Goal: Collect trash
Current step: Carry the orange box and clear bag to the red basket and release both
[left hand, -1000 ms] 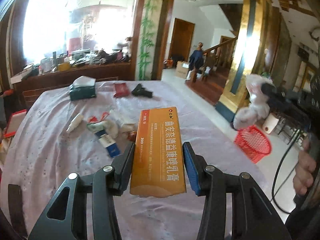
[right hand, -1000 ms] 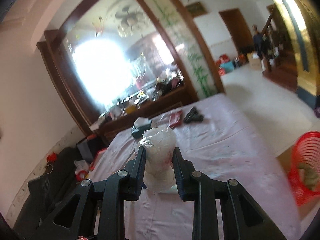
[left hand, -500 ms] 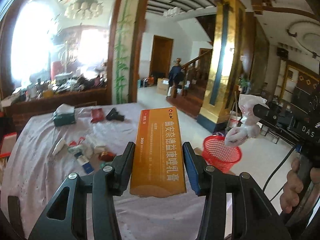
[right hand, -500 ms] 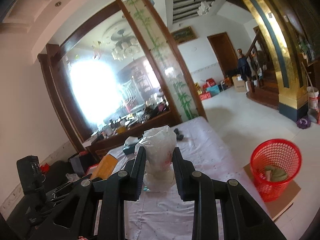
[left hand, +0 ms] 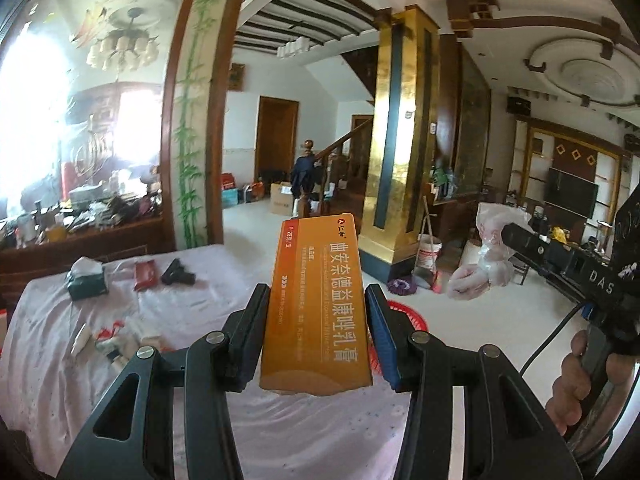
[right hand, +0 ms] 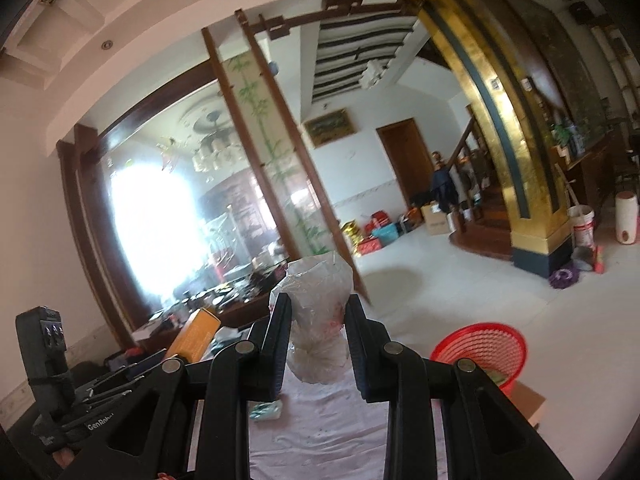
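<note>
The left gripper [left hand: 316, 340] pinches a long orange cardboard box [left hand: 318, 304] upright at frame centre, and the right gripper [right hand: 316, 340] clamps a crumpled clear plastic bag [right hand: 318, 312] at its middle. The round red mesh basket [right hand: 486, 344] sits on the floor at lower right of the right view, beyond the pale tablecloth [right hand: 320, 436]. I would carry each load directly above the rim before spreading the jaws, since the light bag may drift.
</note>
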{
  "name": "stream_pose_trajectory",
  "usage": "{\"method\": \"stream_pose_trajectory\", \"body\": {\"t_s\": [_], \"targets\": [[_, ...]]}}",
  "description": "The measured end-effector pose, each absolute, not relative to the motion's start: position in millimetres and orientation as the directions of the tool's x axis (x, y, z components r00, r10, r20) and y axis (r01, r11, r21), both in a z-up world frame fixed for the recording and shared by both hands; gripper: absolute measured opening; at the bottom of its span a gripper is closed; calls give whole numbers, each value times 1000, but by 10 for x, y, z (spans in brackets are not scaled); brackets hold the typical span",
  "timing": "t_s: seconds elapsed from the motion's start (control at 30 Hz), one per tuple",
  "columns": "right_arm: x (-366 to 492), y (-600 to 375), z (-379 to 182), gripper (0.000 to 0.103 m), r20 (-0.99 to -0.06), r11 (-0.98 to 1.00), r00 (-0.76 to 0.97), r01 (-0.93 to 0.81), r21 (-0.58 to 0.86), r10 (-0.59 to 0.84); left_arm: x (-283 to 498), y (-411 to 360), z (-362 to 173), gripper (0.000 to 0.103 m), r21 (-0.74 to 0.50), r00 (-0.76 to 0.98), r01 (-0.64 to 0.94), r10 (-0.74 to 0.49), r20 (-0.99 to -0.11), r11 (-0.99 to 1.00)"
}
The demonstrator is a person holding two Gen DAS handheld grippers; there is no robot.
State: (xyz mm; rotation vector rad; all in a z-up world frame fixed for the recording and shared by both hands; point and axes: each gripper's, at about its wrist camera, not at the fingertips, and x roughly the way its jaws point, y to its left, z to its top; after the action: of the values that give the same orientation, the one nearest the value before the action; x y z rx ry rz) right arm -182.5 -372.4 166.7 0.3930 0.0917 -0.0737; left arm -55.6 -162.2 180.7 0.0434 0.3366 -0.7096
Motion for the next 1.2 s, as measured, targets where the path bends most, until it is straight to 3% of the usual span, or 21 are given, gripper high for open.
{"method": "stream_pose_trajectory", "body": {"t_s": [0.53,1.2], "targets": [[-1862,-4118,1658,29,-103,906,985,167,390,-137,-350,-2247,1907,47,-109,641,713,-706,-300,693],[-1525,-4589,1417,29,-173,877,971,226,425,-166,83,-2844,1571,47,-164,557,741,-732,-392,651]]}}
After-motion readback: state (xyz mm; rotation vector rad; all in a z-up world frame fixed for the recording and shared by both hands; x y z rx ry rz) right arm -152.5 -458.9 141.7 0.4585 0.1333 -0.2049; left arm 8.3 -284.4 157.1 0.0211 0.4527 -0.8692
